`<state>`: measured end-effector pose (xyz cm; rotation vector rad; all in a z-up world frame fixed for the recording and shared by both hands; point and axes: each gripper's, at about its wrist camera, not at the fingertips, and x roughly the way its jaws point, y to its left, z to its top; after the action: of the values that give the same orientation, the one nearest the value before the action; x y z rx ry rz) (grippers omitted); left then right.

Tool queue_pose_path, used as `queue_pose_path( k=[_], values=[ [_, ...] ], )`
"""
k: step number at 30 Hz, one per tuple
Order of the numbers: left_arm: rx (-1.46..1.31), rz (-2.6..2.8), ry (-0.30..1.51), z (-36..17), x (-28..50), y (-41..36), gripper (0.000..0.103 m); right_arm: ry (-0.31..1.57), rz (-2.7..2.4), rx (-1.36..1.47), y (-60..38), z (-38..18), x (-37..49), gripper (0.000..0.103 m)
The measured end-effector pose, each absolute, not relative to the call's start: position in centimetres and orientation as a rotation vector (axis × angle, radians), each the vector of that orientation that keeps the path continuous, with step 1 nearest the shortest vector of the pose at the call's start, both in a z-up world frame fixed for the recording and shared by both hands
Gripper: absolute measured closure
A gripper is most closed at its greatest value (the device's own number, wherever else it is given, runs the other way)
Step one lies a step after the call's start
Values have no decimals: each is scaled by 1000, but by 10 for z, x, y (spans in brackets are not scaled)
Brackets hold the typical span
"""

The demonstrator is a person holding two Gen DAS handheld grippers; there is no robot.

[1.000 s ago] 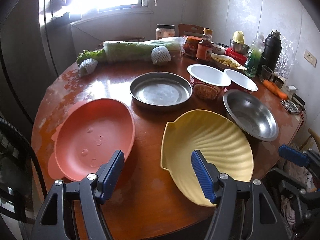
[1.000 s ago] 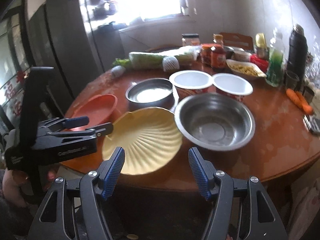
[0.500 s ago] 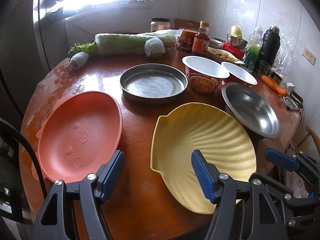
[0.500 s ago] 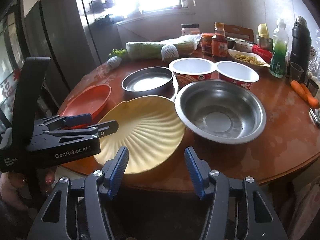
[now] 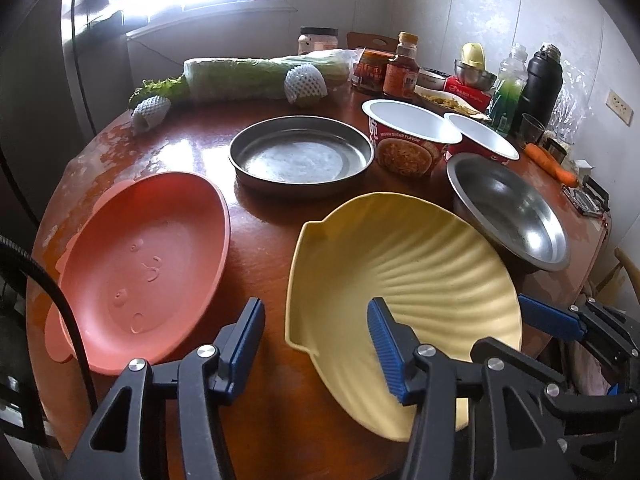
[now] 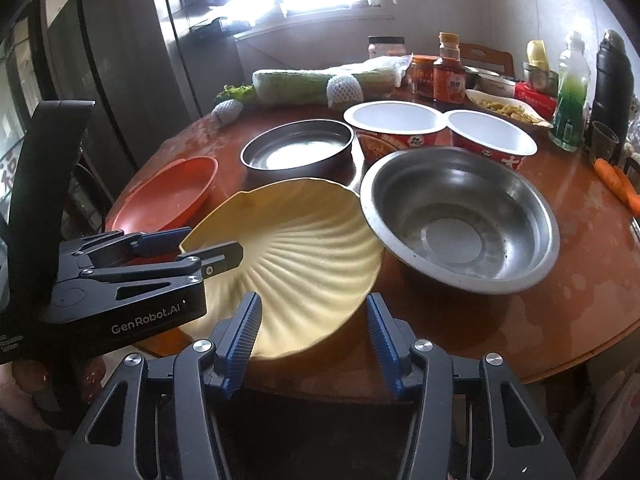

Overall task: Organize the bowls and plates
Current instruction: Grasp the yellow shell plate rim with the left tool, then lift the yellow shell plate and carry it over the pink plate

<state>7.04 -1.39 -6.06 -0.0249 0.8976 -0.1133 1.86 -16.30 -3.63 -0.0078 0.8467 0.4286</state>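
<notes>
A yellow shell-shaped plate point(image 5: 400, 272) lies at the table's near edge, overhanging it, its right rim against a steel bowl point(image 5: 508, 208). My left gripper point(image 5: 316, 348) straddles the plate's left rim, one finger outside and one over the ribbed inside. Its jaws are closing and the pads do not press. My right gripper point(image 6: 312, 332) hovers at the plate's point(image 6: 288, 256) near rim, which shows between its closing fingers, untouched. A salmon oval plate point(image 5: 140, 264) lies to the left. Behind it are a flat steel pan point(image 5: 300, 156) and two noodle cups point(image 5: 408, 136).
Across the back of the round wooden table point(image 5: 256, 232) lie wrapped cabbage point(image 5: 260, 76), sauce jars point(image 5: 400, 68), a green bottle point(image 5: 508, 92) and a black flask point(image 5: 540, 84). Carrots point(image 5: 552, 166) lie at the right edge. A dark fridge point(image 6: 120, 80) stands on the left.
Both grippers have sunk and come closer to the yellow plate, and both pairs of jaws have narrowed. The left gripper's right finger now reaches further over the plate.
</notes>
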Motion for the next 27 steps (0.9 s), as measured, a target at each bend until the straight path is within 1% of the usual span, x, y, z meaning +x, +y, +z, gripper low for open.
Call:
queue_pose_path(
  k=[4,6,7,18,27],
  values=[
    [-33,-114,895,-63,72,-16,52,842,424,-21,-161,-38,23,53],
    [-36,-119,887,-63,72,-17,58,847,422,-28,-159,-41,27,56],
    [-36,-120,884,-63,72,-17,59,850,423,-32,-158,-42,28,57],
    [-29,-77,882,-57,61,-7,59,849,457,-70,-143,-45,26,57],
    [-22,-76,836,-34,38,-3,59,806,480,-79,-138,-27,8,57]
  ],
)
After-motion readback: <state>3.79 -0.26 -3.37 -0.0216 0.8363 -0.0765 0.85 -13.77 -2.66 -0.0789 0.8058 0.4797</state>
